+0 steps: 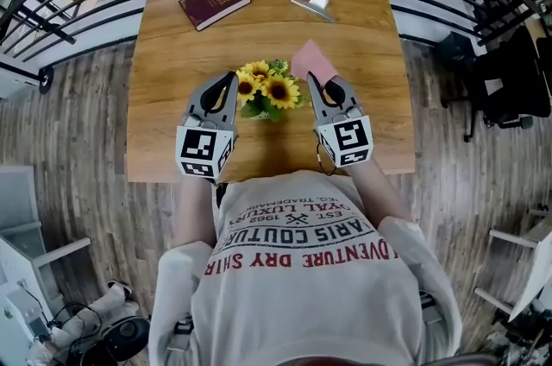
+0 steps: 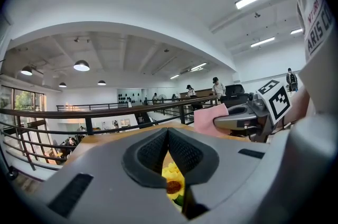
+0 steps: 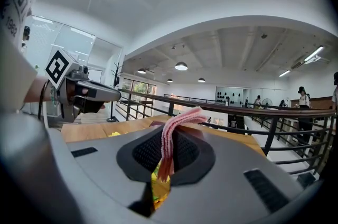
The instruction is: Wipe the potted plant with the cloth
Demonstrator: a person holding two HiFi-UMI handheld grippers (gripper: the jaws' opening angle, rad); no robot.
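Between the closed jaws of the right gripper [image 3: 169, 136] sits the pink cloth [image 3: 177, 122], clamped on a folded edge. Its free part stands up and forward past the fingertips. The left gripper [image 2: 167, 134] has its jaws pressed together with nothing between them.

Relative to the right fingers, the potted plant [image 1: 266, 90] lies to their left and slightly lower, just beside them. The cloth [image 1: 310, 59] projects ahead of the fingertips, beyond the blooms and apart from them. Judgement: the coming move requires carrying the cloth leftward and down onto the plant, not further forward.

The left gripper [image 1: 231, 79] flanks the plant on the opposite side, its fingertips just beside the blooms. Both grippers are about equally near, and the right one carries the working material. Both lie nearly level, long axes pointing away from the person across the table [image 1: 172, 79].

View differences:
- The head view shows the plant centred between both grippers, but the blooms hide the pot.
- Each gripper view shows only yellow petals [image 2: 171, 178] below its own jaws.
- The left gripper view alone shows the cloth [image 2: 206, 118] side-on in the right gripper [image 2: 217, 122].

A dark red booklet [image 1: 214, 0] lies well apart, at the far end of the table.
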